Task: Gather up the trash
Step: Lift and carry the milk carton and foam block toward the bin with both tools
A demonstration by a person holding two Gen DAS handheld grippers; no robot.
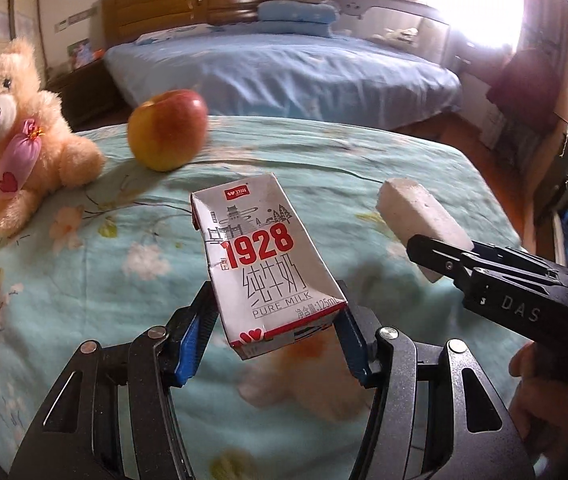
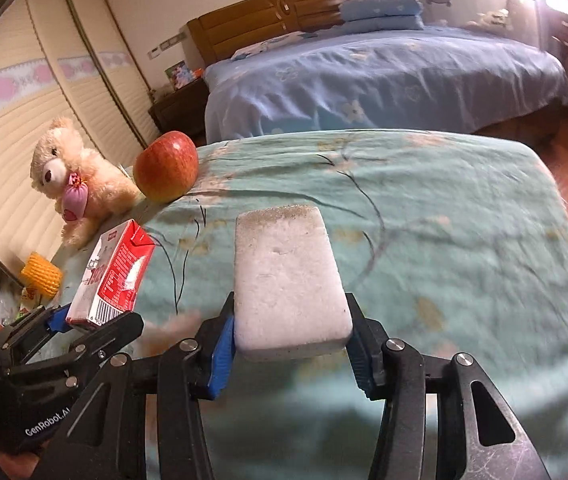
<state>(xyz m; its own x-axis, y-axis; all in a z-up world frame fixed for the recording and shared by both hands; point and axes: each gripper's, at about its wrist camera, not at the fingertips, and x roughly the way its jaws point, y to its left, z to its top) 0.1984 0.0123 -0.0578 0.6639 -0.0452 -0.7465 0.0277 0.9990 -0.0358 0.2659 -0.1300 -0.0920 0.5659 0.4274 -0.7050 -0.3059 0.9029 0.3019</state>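
Above floral bedsheet (image 1: 324,152), left gripper (image 1: 276,320) clamps creased milk carton (image 1: 268,260); right gripper (image 2: 290,340) clamps grainy, perhaps foam, white block (image 2: 288,280)

- The milk carton (image 1: 268,264) is a small white box with red trim, printed "1928" in red and "PURE MILK" in grey. It is dented along its edges. It is lifted clear of the flowered teal cover, tilted with its top leaning away, and clamped at its lower end between two blue pads.
- The foam block (image 2: 288,280) is a white, rounded rectangular slab, grubby and speckled brown along its far edge. It too is off the cover, pinched at its near end, just to the right of the carton.
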